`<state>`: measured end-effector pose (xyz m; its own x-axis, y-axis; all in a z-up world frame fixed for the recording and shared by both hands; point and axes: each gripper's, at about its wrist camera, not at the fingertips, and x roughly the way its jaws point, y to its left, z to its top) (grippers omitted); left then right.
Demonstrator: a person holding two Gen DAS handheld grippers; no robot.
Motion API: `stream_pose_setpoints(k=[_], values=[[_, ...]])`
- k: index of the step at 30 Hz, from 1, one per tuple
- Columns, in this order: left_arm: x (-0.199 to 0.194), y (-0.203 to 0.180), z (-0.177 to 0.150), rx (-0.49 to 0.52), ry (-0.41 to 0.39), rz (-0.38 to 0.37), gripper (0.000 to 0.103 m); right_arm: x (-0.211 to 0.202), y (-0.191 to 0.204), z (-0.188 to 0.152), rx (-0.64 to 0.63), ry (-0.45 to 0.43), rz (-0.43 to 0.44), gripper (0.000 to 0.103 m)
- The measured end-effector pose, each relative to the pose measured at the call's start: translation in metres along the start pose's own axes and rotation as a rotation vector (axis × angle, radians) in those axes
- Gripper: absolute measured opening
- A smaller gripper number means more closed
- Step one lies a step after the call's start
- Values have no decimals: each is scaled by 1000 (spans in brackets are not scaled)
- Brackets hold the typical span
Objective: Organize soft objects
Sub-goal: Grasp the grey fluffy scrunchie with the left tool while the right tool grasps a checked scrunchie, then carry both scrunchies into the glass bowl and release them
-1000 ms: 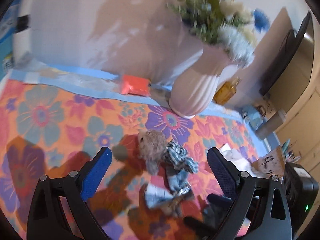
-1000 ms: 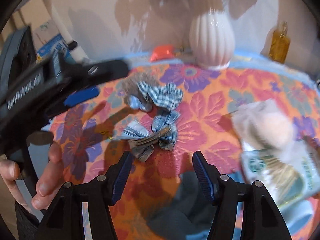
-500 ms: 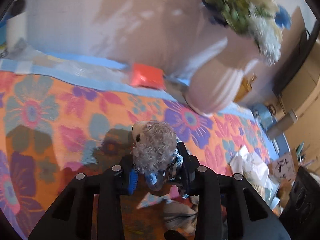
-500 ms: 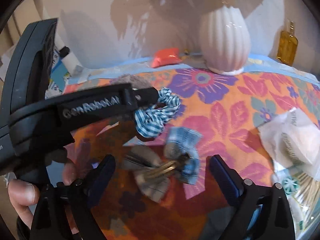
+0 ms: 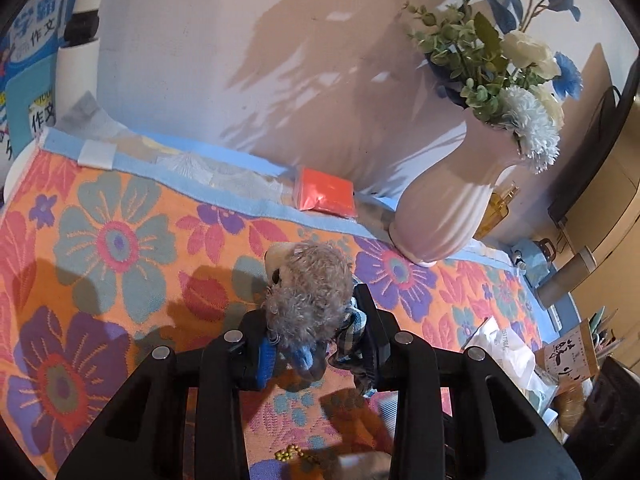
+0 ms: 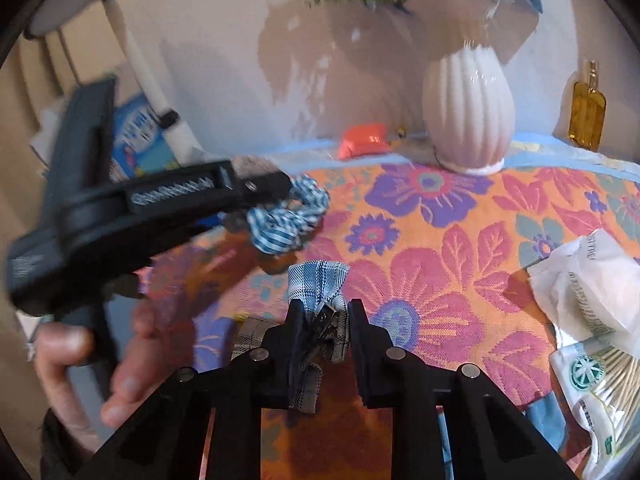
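Note:
My left gripper [image 5: 316, 344] is shut on a curly grey plush toy [image 5: 308, 296] together with a blue gingham scrunchie [image 5: 352, 332], held just above the floral cloth [image 5: 120, 248]. From the right wrist view the left gripper [image 6: 264, 196] holds the scrunchie [image 6: 286, 216] at the left. My right gripper [image 6: 322, 320] is shut on a plaid fabric bow clip [image 6: 318, 286], lifted a little over the cloth [image 6: 440, 280].
A ribbed pink vase with flowers [image 5: 448, 200] stands at the back by the wall, also in the right wrist view [image 6: 468, 112]. An orange packet [image 5: 326, 194] lies beside it. An amber bottle [image 6: 586, 108] and plastic bags [image 6: 588, 292] sit right.
The left gripper closed on the plush toy and scrunchie and lifted them. The right gripper went from wide open to shut on the plaid bow clip and raised it.

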<state>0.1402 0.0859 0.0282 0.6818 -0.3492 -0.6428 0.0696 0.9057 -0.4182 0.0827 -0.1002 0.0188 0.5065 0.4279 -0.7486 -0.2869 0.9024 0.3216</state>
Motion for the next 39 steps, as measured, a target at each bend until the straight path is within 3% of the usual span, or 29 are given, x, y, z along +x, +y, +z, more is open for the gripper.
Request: stream_pose_setpoints(k=[10,23,39], values=[[-17,-26,-9,56,-28,-32,31,-39,-7,-27,7,-22,-5,21],[-70,-119,-93,196,13,-127,31,-159,-66,-70,114,-92,-121,21],[-73,-297,-142,479,79,-327,31,-303,-171,-99,329,-316,-273,21]])
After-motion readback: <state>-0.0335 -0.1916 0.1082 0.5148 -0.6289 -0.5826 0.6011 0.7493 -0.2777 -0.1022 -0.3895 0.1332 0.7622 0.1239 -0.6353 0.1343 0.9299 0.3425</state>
